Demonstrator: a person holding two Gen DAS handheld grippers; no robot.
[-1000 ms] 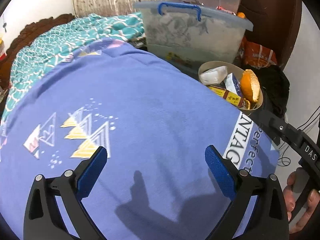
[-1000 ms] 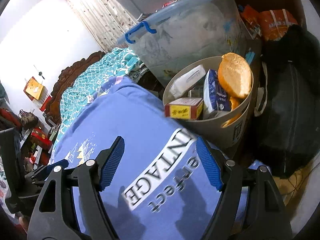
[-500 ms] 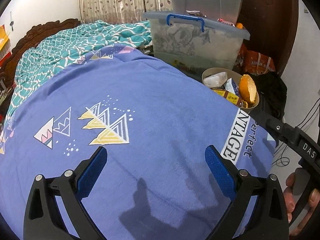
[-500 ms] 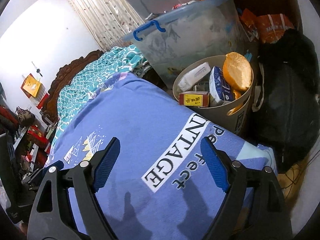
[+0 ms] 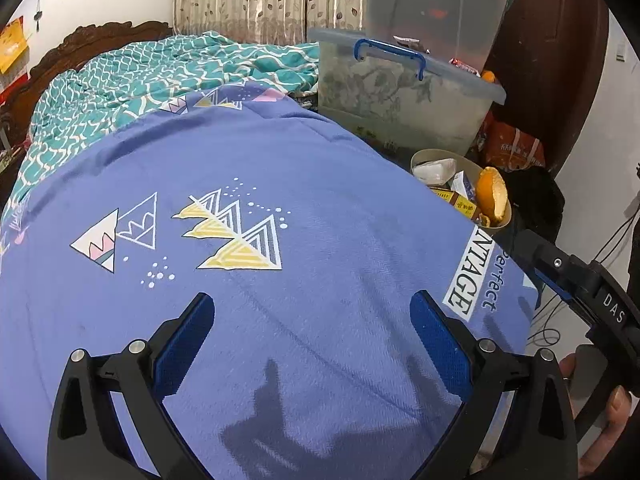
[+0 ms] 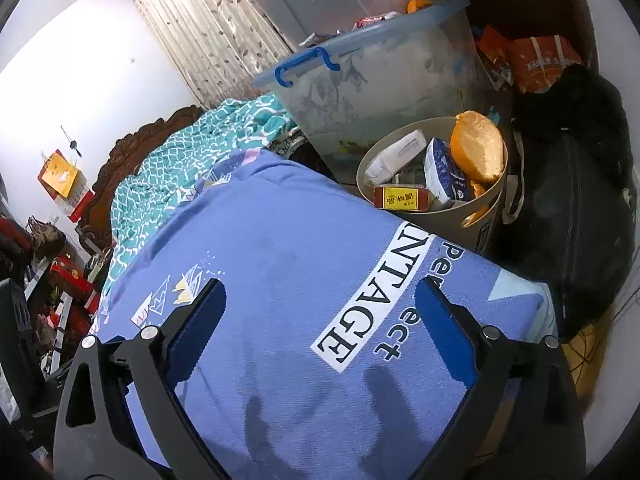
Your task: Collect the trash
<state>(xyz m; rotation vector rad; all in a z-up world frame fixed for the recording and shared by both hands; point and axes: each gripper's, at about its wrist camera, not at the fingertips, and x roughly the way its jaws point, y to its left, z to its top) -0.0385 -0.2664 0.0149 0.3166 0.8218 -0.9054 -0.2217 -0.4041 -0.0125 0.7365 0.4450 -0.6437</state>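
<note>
Both grippers are hovering over a blue bedspread (image 6: pixel 280 248), the left gripper (image 5: pixel 312 344) gaping wide and empty, the right gripper (image 6: pixel 320 332) opening its jaws with nothing between them, while the bin (image 6: pixel 486 210), holding peel (image 6: pixel 476 152), cartons and trash, is sitting at two o'clock

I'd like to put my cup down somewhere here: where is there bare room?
The blue blanket lies bare between the teal bedding and the trash bin. The corner is crowded: full bin, plastic storage box and black bag stand close together.
</note>
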